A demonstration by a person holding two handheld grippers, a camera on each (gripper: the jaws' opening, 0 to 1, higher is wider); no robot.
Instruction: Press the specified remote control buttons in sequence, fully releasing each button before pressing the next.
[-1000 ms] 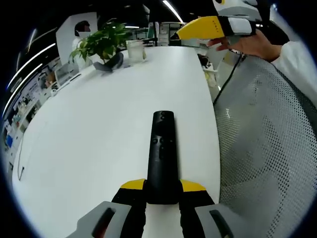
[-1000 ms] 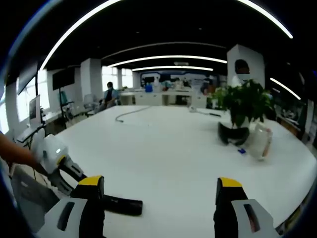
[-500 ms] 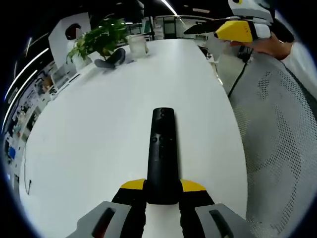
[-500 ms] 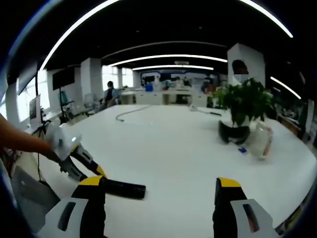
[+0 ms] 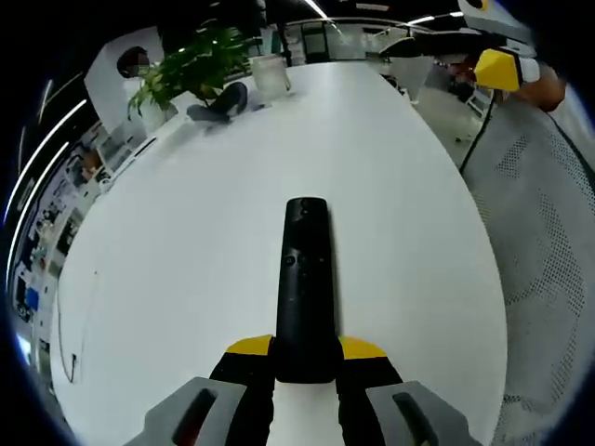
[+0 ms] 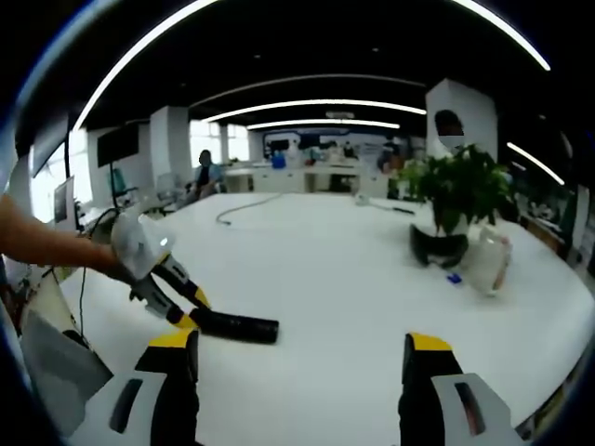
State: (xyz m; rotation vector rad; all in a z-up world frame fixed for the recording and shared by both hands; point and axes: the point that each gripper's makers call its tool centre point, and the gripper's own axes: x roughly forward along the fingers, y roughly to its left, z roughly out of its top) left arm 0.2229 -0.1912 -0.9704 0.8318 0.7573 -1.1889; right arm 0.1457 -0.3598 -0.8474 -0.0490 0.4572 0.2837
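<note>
A long black remote control [image 5: 305, 279] points away from me over the white table [image 5: 186, 242], buttons facing up. My left gripper [image 5: 305, 358] is shut on its near end, yellow pads [image 5: 249, 347] on both sides. In the right gripper view the same remote [image 6: 237, 326] sticks out to the right from the left gripper [image 6: 177, 302], held by a hand. My right gripper [image 6: 297, 358] stands open with nothing between its yellow-tipped fingers [image 6: 429, 344], above the table and apart from the remote. It also appears at the top right of the left gripper view [image 5: 497, 67].
A potted plant [image 6: 457, 195] with a dark object [image 6: 439, 251] at its base and a clear cup [image 6: 488, 265] stand at the table's far right. A cable [image 6: 244, 210] lies farther back. A mesh chair [image 5: 548, 269] sits beside the table edge. A person sits in the far background.
The left gripper has carried the remote farther over the table, away from the chair and edge. The right gripper has stayed open and nearly still.
</note>
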